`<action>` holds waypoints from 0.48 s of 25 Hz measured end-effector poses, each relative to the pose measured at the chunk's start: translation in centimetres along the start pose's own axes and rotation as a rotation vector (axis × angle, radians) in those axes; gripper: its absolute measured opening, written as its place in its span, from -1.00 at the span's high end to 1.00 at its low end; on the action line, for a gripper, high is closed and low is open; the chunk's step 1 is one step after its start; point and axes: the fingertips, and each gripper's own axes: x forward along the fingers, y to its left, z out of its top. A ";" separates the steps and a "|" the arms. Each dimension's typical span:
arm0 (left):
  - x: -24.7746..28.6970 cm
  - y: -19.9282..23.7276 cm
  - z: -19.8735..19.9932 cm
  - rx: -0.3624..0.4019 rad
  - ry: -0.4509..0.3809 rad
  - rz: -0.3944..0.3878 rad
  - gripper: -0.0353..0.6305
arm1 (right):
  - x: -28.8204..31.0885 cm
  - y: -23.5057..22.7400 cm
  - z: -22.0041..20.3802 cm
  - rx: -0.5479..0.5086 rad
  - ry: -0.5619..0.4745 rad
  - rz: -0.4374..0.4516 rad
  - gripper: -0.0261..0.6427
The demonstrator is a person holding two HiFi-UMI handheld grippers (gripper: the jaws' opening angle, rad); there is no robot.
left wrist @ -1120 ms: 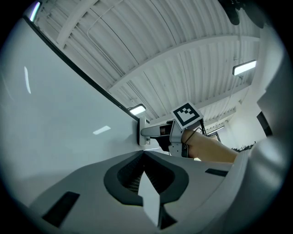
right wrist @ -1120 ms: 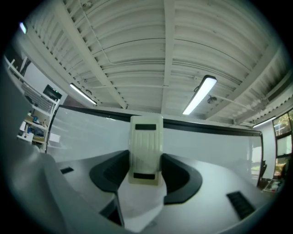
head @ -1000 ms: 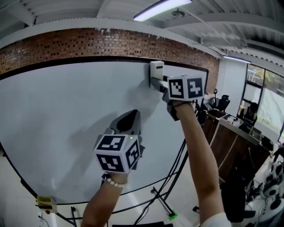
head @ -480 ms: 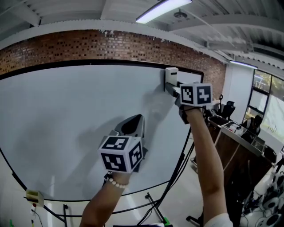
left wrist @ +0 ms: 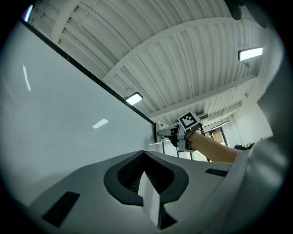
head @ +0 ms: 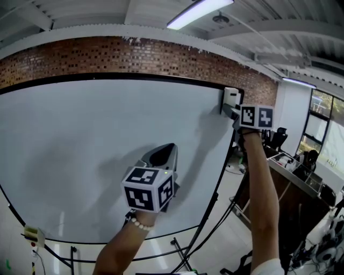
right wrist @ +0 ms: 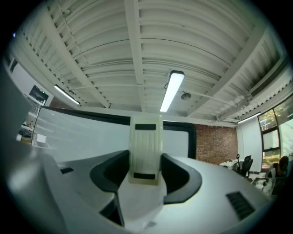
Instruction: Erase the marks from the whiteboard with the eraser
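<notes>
A large whiteboard (head: 91,156) with a black frame stands in front of me; I see no marks on it. My right gripper (head: 232,107) is raised to the board's top right corner and is shut on a white eraser (head: 231,98) pressed against the surface. In the right gripper view the eraser (right wrist: 146,148) sits upright between the jaws. My left gripper (head: 161,156) hovers lower, near the board's middle, shut and holding nothing. The left gripper view shows its closed jaws, the board (left wrist: 55,123) and the right gripper (left wrist: 165,132) far off.
A brick wall (head: 107,56) runs above the board. The board's black stand legs (head: 209,225) and cables lie on the floor below. Desks and office chairs (head: 301,172) fill the room at right. Ceiling lights (head: 199,11) hang overhead.
My right gripper has slid the eraser rightward along the board's top edge to the right corner. The left gripper has stayed almost in place.
</notes>
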 end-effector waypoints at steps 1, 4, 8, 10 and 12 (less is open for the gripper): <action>0.2 0.0 -0.1 0.002 0.001 0.000 0.89 | 0.0 -0.8 -0.1 0.004 0.002 -0.007 0.18; 0.5 0.1 -0.3 0.010 0.006 0.007 0.89 | -0.1 -3.1 -0.3 0.008 0.011 -0.031 0.18; 0.5 0.4 -0.7 0.004 0.003 0.008 0.89 | -0.2 -4.7 -1.0 0.037 0.009 -0.034 0.18; 0.6 0.4 -0.9 -0.001 0.003 0.005 0.89 | -0.2 -5.1 -1.3 0.039 0.008 -0.034 0.18; 0.8 0.4 -1.3 -0.002 0.011 0.006 0.89 | -0.2 -5.5 -1.8 0.046 0.008 -0.032 0.18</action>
